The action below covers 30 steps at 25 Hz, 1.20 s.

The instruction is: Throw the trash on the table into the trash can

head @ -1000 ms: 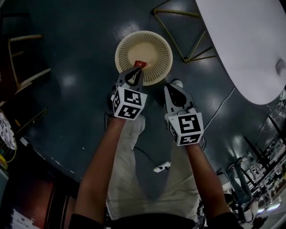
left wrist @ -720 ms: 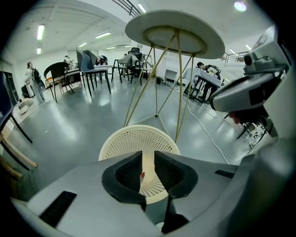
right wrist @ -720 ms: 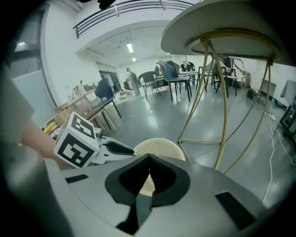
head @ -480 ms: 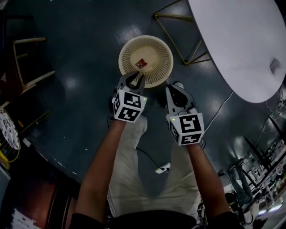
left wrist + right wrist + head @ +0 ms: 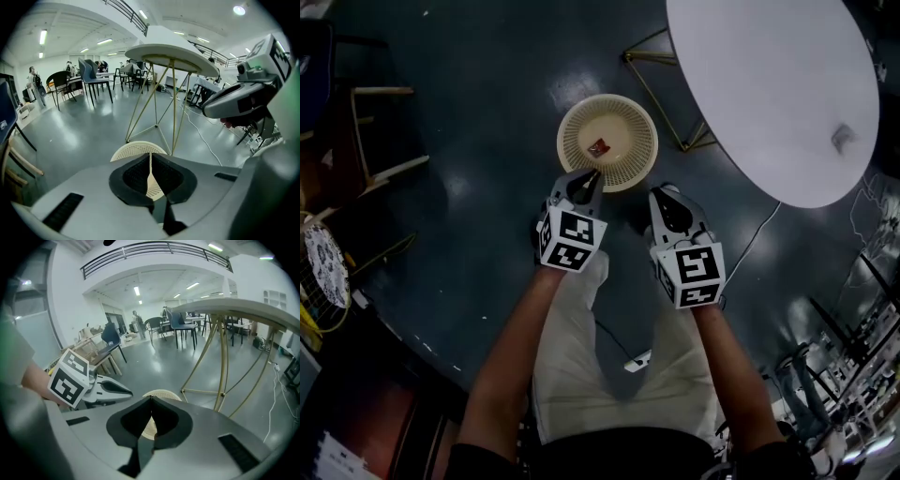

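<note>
- The trash can (image 5: 636, 129), a cream mesh basket, stands on the dark floor at 12 o'clock from the left gripper (image 5: 586, 175); from the head view that gripper's tips lie over the can's near rim at 6 o'clock, above it rather than touching
- A small red piece of trash (image 5: 600, 147) lies on the bottom of the can, near its middle and apart from both grippers
- The left gripper's jaws have just been closing; its own view shows them drawn to a hairline slit with nothing between them, the mesh of the can showing through the slit
- The right gripper (image 5: 665, 193) is at 3 o'clock from the left one, just beside it and clear of the can; its jaws are pressed together at the tips and hold nothing
- Both grippers point down and forward, each held on a bare forearm
- The round white table (image 5: 769, 84) stands at 2 o'clock from the can on thin gold legs (image 5: 652, 59); a small grey thing (image 5: 842, 139) lies near the table's 3 o'clock edge, too small to make out
- A wooden chair (image 5: 384, 92) stands at 9 o'clock from the can, well apart from it
- A white plug (image 5: 637, 361) on a cable lies on the floor at 6 o'clock from the grippers, between the person's legs
</note>
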Each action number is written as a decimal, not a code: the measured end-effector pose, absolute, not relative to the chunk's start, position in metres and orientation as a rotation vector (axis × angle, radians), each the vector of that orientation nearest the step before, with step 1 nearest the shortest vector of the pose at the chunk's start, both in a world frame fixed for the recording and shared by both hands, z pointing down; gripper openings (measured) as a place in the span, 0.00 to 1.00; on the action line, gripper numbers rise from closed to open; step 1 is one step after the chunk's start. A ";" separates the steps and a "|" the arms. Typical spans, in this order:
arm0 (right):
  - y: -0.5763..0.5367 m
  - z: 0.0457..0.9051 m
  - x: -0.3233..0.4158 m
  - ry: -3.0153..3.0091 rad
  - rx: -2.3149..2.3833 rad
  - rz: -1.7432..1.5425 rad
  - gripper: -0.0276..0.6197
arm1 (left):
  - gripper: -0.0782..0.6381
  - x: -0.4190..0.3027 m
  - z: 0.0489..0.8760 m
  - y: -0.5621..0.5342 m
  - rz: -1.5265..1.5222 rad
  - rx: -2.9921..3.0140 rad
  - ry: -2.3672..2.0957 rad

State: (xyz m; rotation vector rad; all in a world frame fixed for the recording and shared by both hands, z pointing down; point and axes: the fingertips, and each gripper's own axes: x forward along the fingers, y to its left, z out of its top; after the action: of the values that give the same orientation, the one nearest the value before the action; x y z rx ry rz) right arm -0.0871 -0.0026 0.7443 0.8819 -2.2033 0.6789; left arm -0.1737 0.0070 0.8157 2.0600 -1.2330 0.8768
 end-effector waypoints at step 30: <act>-0.036 0.515 -0.048 -2.298 0.878 0.594 0.07 | 0.13 -0.117 0.549 -0.010 0.707 2.061 -1.333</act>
State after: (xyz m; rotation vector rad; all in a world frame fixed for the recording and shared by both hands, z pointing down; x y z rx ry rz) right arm -0.0478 -0.0360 0.5153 0.8785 -2.2977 0.5939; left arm -0.1170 -0.0102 0.5492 2.0609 -1.3328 0.7071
